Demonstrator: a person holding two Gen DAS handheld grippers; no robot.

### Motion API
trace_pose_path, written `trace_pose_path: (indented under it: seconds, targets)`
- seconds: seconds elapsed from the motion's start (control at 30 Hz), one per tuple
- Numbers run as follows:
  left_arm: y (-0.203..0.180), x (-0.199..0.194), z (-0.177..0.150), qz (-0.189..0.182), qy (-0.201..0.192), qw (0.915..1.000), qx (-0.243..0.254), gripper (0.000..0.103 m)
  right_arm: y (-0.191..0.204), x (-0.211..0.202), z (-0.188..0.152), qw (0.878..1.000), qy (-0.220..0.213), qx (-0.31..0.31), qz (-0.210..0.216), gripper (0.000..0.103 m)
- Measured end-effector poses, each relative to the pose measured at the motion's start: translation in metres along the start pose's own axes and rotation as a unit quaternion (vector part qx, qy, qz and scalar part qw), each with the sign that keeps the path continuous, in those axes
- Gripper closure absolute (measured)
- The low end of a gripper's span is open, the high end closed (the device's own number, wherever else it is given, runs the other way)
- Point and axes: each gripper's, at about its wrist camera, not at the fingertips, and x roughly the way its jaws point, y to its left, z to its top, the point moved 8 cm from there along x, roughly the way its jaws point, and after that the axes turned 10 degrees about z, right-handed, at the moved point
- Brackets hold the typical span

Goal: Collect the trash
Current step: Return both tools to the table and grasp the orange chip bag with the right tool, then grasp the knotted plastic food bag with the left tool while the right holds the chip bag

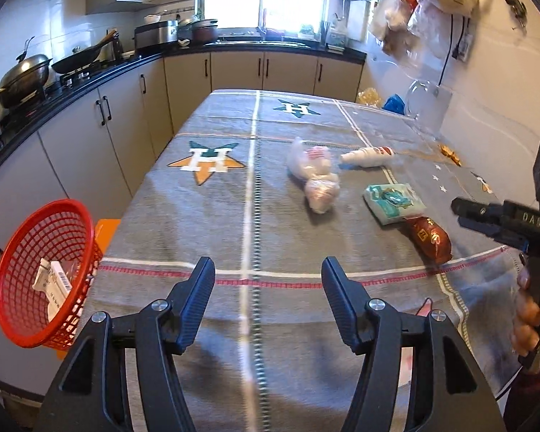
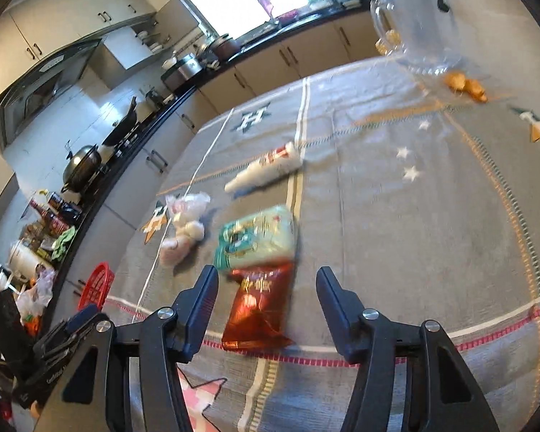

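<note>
On the grey star-patterned tablecloth (image 1: 205,223) lies the trash. Taking the red snack packet (image 2: 259,306) as the landmark: a pale green tissue pack (image 2: 257,239) touches its far end, a white bottle with a red label (image 2: 266,167) lies on its side well beyond that, and a crumpled clear plastic bag (image 2: 183,228) sits beyond the packet toward the counter side. Small orange scraps (image 2: 466,86) lie far from the packet, near a clear glass jug (image 2: 421,25) by the wall.

Off the table edge, well apart from the packet on the cabinet side, hangs a red mesh basket (image 1: 43,273), tilted, with a white box (image 1: 52,280) inside.

The right gripper (image 2: 266,306) hovers above the near end of the packet, its jaws apart and the pads not touching the packet. The left gripper (image 1: 268,302) is over bare cloth, nearer the basket than the packet, jaws parted with nothing between them. A hand (image 1: 531,320) grips the right tool's handle.
</note>
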Motion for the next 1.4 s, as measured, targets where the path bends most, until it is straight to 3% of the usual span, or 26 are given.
trace_pose_path:
  seconds: [0.3, 0.37, 0.57, 0.77, 0.97, 1.07, 1.13, 1.4]
  targets:
    - [-0.017, 0.013, 0.016, -0.007, 0.021, 0.9997, -0.008, 0.041, 0.016, 0.039, -0.027, 0.996, 0.059, -0.067, -0.028, 0.042]
    - [-0.02, 0.017, 0.025, -0.014, 0.025, 0.9994, -0.02, 0.037, 0.014, 0.043, -0.029, 0.995, 0.064, -0.072, -0.035, 0.057]
    - [-0.039, 0.033, 0.047, -0.018, 0.036, 0.9986, -0.034, 0.035, -0.002, 0.031, -0.027, 0.998, 0.041, -0.048, -0.017, 0.068]
    - [-0.058, 0.068, 0.06, 0.003, 0.054, 0.9979, -0.036, 0.032, -0.02, 0.017, -0.024, 1.0, 0.023, 0.003, -0.002, 0.068]
    - [-0.068, 0.103, 0.068, 0.034, 0.069, 0.997, -0.015, 0.032, -0.02, 0.015, -0.023, 1.0, 0.019, 0.014, 0.004, 0.068]
    - [-0.072, 0.113, 0.068, 0.04, 0.074, 0.9964, -0.009, 0.043, -0.02, 0.015, -0.024, 1.0, 0.019, 0.013, 0.006, 0.068]
    - [-0.077, 0.12, 0.064, 0.031, 0.087, 0.9957, -0.002, 0.065, -0.019, 0.014, -0.024, 1.0, 0.019, 0.013, 0.008, 0.068]
    - [-0.08, 0.106, 0.048, 0.025, 0.068, 0.9972, 0.017, 0.067, -0.009, 0.01, -0.024, 1.0, 0.008, -0.014, 0.001, 0.068]
